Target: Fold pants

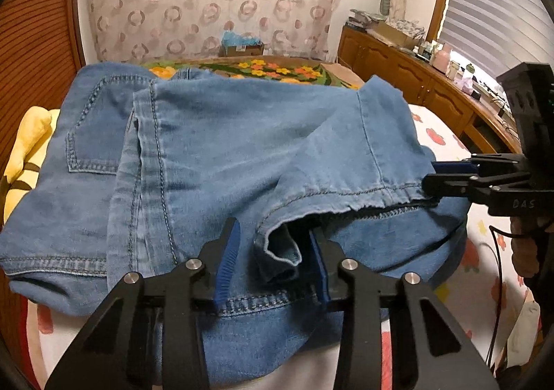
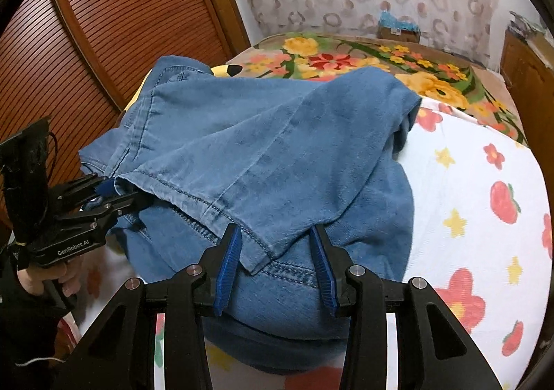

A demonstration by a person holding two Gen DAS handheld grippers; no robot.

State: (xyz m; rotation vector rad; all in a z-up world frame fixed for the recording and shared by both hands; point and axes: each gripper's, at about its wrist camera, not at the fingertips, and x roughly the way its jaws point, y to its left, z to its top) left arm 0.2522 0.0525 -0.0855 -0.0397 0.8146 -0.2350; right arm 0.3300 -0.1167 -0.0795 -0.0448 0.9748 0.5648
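Denim pants (image 1: pixel 242 147), light blue, lie on a bed sheet (image 2: pixel 467 182) printed with red flowers and yellow stars, in front of a floral blanket (image 2: pixel 363 61). Leg ends are already brought over the seat, so that the hems (image 1: pixel 346 196) rest near the waistband (image 1: pixel 259 303) at the near edge; one lengthwise fold thus appears done. Judged from this, the bundle remains loose and wrinkled, and a further fold and flattening seem left.

Long axis of the folded pile runs from the near waistband edge away toward the blanket, the back pocket (image 1: pixel 90 127) lying on the left side.

Left gripper (image 1: pixel 273 262) stands part open, a rolled hem corner between its blue pads; whether the pads press it cannot be told. Right gripper (image 2: pixel 277 262) is likewise part open, straddling the other hem corner without evident pinch.
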